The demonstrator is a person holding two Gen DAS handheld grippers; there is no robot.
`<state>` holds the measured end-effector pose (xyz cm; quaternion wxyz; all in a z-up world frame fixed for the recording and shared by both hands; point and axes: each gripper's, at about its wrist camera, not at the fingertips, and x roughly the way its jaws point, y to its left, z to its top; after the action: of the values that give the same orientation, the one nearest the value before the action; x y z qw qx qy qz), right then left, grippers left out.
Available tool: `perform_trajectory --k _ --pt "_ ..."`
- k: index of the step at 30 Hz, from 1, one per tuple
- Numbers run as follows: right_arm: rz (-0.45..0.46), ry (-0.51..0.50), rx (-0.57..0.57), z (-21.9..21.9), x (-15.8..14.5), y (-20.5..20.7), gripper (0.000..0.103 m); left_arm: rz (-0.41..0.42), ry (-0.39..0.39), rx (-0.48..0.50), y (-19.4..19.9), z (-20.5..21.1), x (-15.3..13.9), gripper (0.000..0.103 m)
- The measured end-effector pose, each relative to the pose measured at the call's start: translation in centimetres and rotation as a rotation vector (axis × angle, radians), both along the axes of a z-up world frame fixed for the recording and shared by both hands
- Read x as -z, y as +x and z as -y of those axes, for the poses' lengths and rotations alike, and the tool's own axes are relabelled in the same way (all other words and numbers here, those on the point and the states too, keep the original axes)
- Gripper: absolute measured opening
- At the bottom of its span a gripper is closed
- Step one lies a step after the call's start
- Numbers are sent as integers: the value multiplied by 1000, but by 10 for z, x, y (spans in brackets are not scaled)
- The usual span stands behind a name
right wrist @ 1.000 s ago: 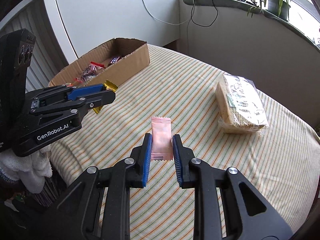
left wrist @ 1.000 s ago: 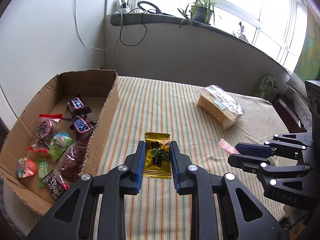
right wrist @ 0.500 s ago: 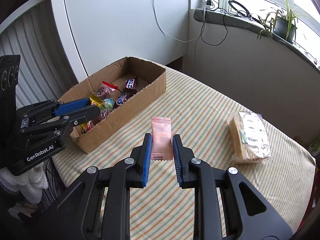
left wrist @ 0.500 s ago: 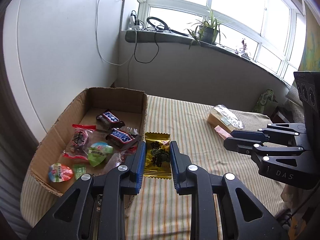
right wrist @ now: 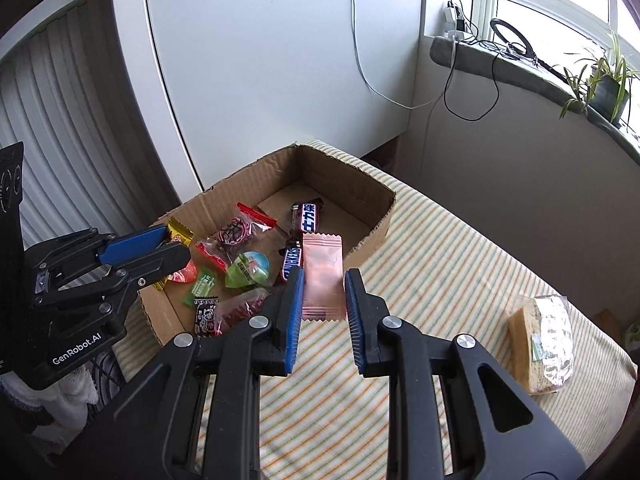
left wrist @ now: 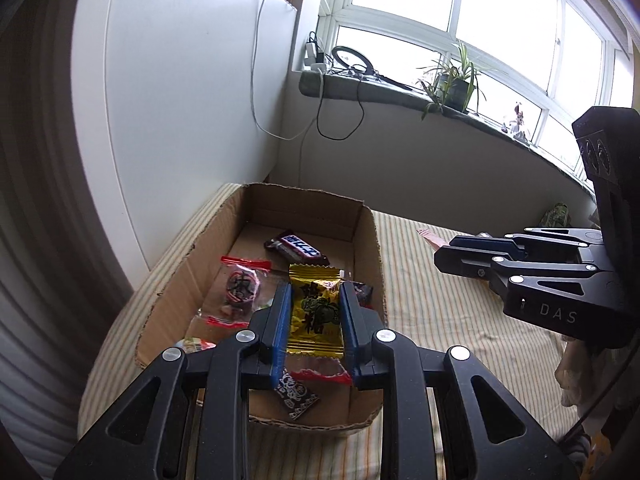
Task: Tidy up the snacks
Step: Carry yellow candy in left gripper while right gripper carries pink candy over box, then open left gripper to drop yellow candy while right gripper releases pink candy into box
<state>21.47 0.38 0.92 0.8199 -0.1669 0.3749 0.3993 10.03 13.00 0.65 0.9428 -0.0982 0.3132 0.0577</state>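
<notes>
left tool (left wrist: pixel 314 316) clamps the yellow candy (left wrist: pixel 315 312) over the cardboard box (left wrist: pixel 370 240); right tool (right wrist: pixel 322 300) clamps the pink sachet (right wrist: pixel 322 276) at the box's edge; both look light, crinkly, slippery, best pinched mid-wrapper

Two tongs: the left tongs (left wrist: pixel 314 322) hold one yellow candy (left wrist: pixel 315 312), the right tongs (right wrist: pixel 322 304) one pink packet (right wrist: pixel 322 276). One cardboard box (right wrist: pixel 372 196) holds two chocolate bars (right wrist: pixel 308 216) and several small sweets. One wrapped cake (right wrist: pixel 540 344) lies at lower right.

A home room: striped tablecloth (right wrist: pixel 460 264), potted plant (left wrist: pixel 454 80) on the windowsill (left wrist: pixel 400 92), charger cables (right wrist: pixel 468 92).
</notes>
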Motion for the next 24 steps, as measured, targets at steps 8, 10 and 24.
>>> perform_trajectory --k 8,10,24 --pt "-24 -2 -9 -32 8 18 22 4 -3 -46 2 -24 2 22" --pt "-33 -4 -8 -39 11 22 22 4 2 -54 5 -27 3 22" --pt "-87 -29 -8 -65 36 43 22 -19 -1 -80 20 -46 14 22"
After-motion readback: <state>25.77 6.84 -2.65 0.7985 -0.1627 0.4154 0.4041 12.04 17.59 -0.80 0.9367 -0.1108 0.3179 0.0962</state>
